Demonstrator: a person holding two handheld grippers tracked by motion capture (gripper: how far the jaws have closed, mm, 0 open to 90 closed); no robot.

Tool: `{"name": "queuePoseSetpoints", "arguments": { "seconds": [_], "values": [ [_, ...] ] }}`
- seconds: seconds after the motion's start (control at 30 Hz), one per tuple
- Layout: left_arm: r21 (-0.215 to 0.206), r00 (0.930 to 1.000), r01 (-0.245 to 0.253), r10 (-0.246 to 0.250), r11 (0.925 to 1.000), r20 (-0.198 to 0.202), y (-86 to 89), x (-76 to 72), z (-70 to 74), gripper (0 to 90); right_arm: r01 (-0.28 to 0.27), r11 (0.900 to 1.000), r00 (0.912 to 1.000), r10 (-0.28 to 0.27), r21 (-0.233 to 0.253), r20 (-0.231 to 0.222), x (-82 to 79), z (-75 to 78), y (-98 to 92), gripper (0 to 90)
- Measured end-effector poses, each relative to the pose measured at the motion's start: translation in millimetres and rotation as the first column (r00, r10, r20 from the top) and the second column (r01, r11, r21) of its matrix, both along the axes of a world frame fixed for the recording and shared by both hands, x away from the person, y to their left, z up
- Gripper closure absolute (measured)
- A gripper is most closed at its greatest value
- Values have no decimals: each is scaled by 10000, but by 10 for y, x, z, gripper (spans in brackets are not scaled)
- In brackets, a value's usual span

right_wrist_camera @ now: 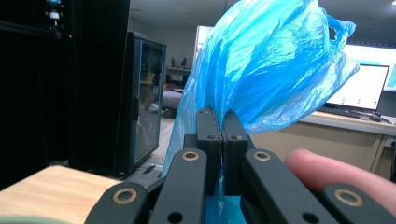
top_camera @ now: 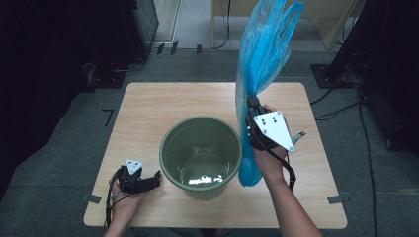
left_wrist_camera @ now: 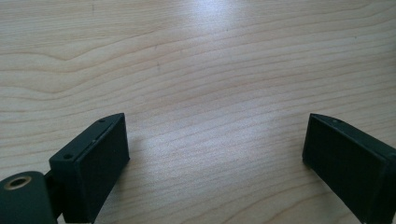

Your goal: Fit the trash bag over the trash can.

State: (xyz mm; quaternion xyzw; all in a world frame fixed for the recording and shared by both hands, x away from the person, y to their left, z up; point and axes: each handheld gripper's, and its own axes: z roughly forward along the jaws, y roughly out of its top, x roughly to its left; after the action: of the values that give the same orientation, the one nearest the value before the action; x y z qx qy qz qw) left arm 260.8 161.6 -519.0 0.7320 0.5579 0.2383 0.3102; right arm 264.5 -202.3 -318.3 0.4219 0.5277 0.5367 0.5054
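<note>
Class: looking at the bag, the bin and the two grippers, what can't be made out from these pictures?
- Blue plastic bag: top cut off by the high view's upper edge; its opening stays unseen.
- Green bin: glare hides its floor in the high view.
- Right gripper: how much film its shut fingers hold stays hidden in the right gripper view.

I see a light wood-grain surface (top_camera: 148,113) standing on grey carpet floor (top_camera: 59,148) — black cables (top_camera: 346,106) trail across the floor at right. Dark equipment cabinets (right_wrist_camera: 140,102) flank the left side. Beyond, a pale wooden desk (right_wrist_camera: 327,135) carries a lit monitor (right_wrist_camera: 364,86) — room lighting is dim.
</note>
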Motion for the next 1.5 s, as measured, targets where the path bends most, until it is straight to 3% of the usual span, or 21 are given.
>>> {"name": "queuePoseSetpoints", "arguments": {
  "seconds": [0.4,0.73,1.5],
  "values": [
    [1,10000,0,0,10000,-1,0,0,0,66,-117,9999,9994,119,-52,327,36,279,71,900],
    [-3,10000,-10,10,10000,5,0,0,0,66,-595,9981,9971,601,-133,457,88,460,296,900],
    [22,10000,17,-17,10000,-13,2,0,1,66,-1484,9888,9880,1490,-187,400,169,545,946,900]
  ]
}}
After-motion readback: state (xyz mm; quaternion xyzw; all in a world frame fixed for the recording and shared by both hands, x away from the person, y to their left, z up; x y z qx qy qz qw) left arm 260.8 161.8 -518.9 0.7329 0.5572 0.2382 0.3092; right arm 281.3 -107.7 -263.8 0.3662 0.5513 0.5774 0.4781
